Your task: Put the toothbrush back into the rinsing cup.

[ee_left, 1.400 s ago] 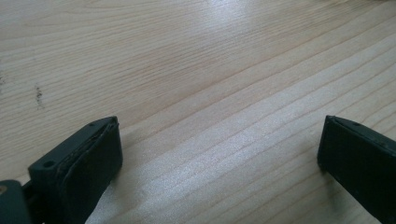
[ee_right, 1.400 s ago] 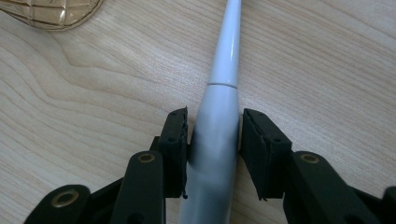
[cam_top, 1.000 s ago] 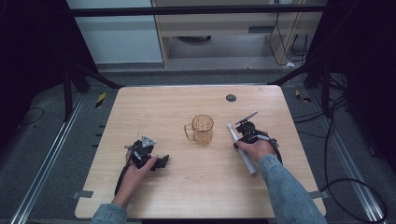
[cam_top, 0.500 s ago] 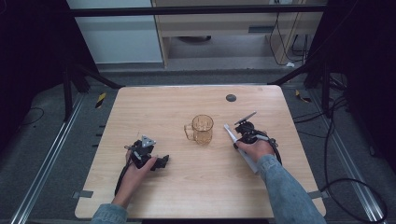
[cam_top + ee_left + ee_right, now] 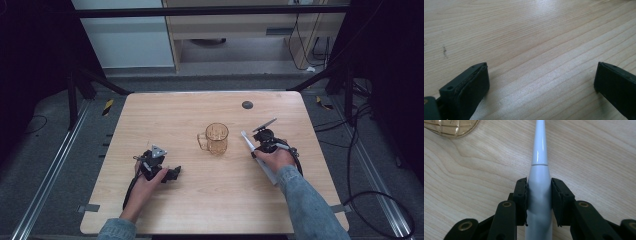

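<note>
An amber glass mug (image 5: 217, 138) stands upright at the middle of the wooden table (image 5: 165, 112), its handle to the left. To its right, my right gripper (image 5: 263, 142) is shut on a white, tapered toothbrush-like stick (image 5: 247, 138) that lies low over the table. In the right gripper view the two black jaws press the stick's thick grey-white handle (image 5: 539, 195) from both sides, the thin neck points away, and the mug's base (image 5: 451, 127) is at the top left. My left gripper (image 5: 172, 173) rests at the front left, jaws wide open (image 5: 541, 77) over bare wood.
A small dark round mark (image 5: 247, 104) lies on the table behind the mug. Cables (image 5: 360, 150) trail over the floor to the right of the table. Metal frame rails (image 5: 50, 170) run along the left side.
</note>
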